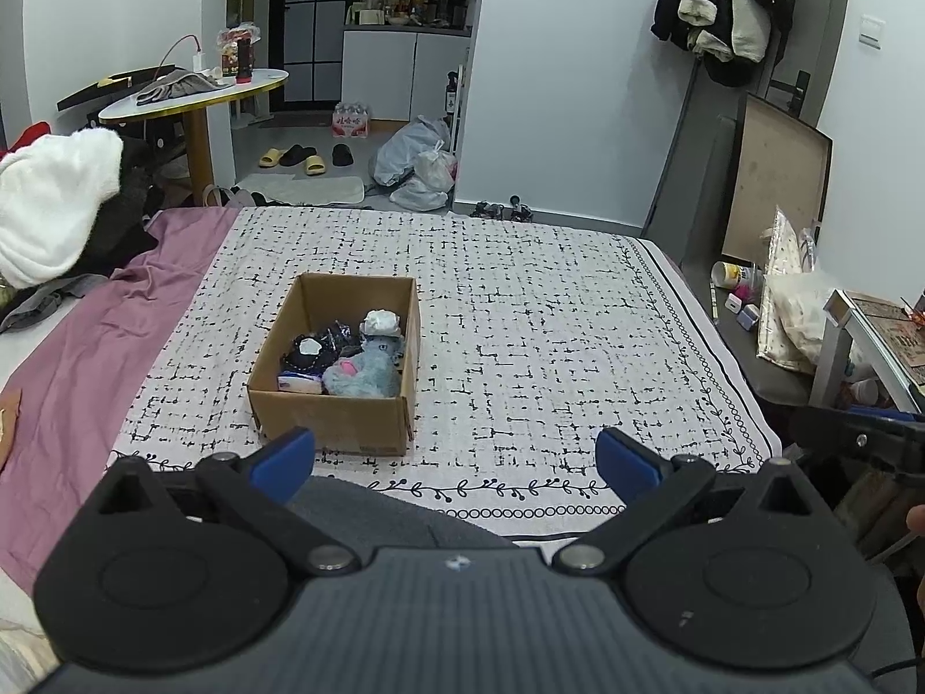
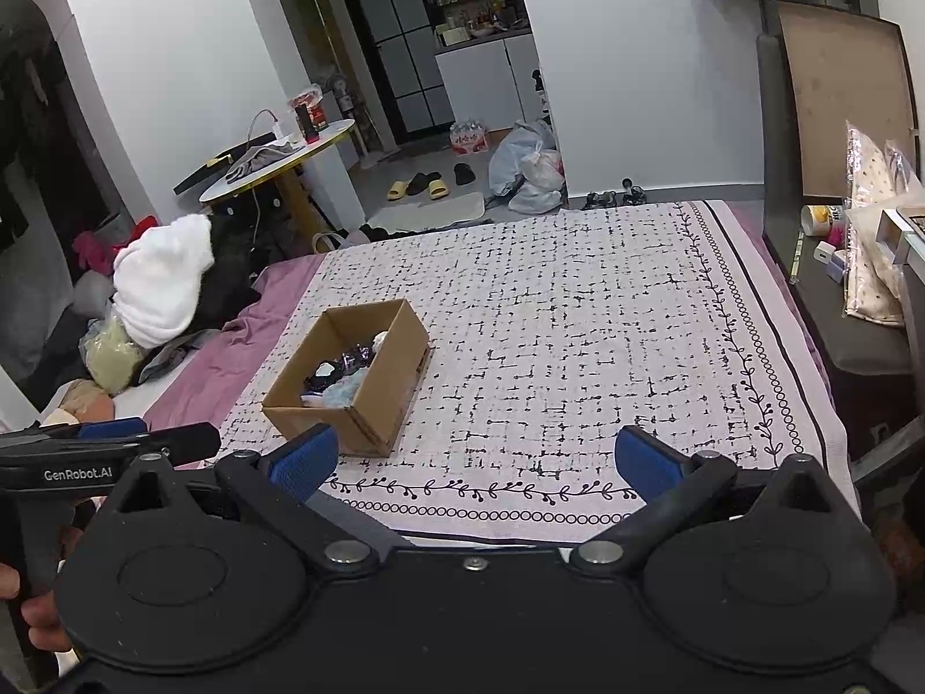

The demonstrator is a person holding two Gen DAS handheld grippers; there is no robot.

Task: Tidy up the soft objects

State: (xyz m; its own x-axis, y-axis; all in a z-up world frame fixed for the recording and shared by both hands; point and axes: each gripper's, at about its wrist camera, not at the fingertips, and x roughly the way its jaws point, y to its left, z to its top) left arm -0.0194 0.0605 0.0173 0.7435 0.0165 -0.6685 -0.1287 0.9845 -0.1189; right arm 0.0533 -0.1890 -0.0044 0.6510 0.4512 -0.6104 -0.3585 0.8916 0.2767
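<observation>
Left gripper [image 1: 455, 457] and right gripper [image 2: 477, 460] wide apart, holding nothing, cardboard box [image 1: 341, 416] beyond, perhaps half-full.

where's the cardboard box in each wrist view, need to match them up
Left wrist: the cardboard box sits left of centre on the patterned blanket, just beyond the left gripper, soft items inside.
Right wrist: the box lies left of centre, turned diagonally, beyond the right gripper.
Shared landmark: the round white table at upper left in both.
</observation>
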